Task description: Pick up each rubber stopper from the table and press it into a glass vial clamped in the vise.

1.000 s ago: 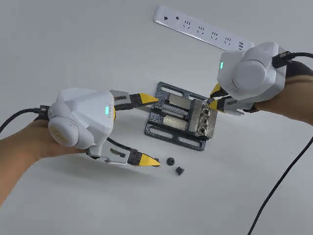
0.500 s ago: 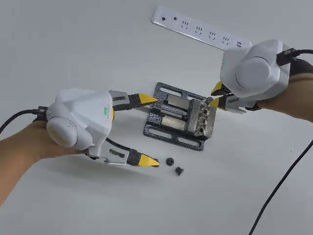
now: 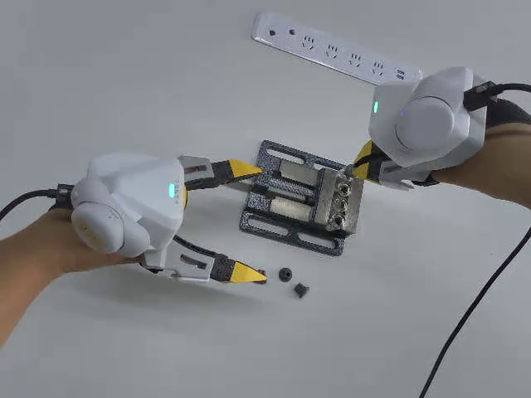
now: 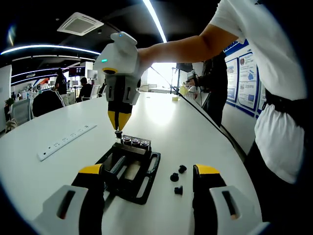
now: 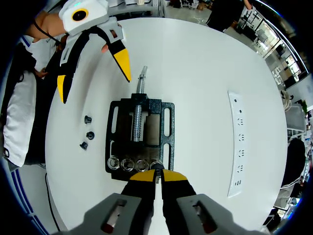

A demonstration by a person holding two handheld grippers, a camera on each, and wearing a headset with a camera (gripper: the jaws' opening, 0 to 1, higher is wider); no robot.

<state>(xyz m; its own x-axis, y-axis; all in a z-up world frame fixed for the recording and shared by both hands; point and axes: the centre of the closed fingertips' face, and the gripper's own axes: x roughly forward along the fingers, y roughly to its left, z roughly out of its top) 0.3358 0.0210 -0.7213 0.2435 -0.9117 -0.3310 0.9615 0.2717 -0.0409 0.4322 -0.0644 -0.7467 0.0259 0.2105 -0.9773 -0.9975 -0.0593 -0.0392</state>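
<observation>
Head view: the right gripper [image 3: 358,163] stands over one end of the vials [image 3: 340,203] in the vise [image 3: 259,219]. The left gripper [image 3: 246,222], jaws wide and empty, lies nearer the loose stoppers [image 3: 285,274] on the tabletop [image 3: 124,83].

Left gripper view: the right jaws point straight down, apparently pinching a rubber stopper [image 4: 118,131] just above the end vial [image 4: 126,140].

Right gripper view: the jaws are narrow and that vial lies directly beneath, so the press likely runs down its upright axis.

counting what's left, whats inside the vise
A row of glass vials stands clamped in the vise. The right gripper, shut on a rubber stopper, covers the end one's mouth.
</observation>
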